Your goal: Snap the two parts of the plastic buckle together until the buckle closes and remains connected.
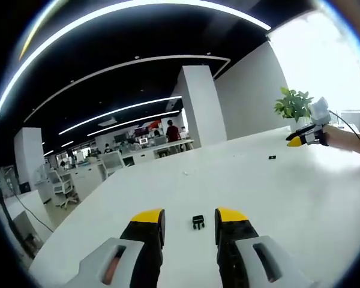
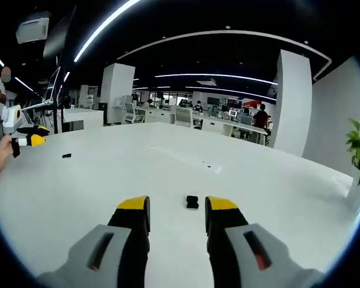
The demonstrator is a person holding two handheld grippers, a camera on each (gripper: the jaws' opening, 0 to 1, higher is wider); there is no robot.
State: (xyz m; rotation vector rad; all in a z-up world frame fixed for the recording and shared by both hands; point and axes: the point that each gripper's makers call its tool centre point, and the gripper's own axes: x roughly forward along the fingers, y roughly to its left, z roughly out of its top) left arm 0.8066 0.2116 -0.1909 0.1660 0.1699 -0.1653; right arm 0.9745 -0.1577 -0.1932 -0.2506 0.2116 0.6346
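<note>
Black buckle part (image 1: 198,222) lies btwn wide-open left gripper (image 1: 189,217) tips, untouched.

One buckle part (image 1: 198,222) lies on the tabletop (image 1: 276,198) just ahead of the left gripper (image 1: 189,217), between its spread fingers. The other buckle part (image 2: 192,202) lies likewise ahead of the right gripper (image 2: 177,205). The two parts sit well apart. A potted plant (image 1: 293,105) stands at the tabletop's far edge.
</note>
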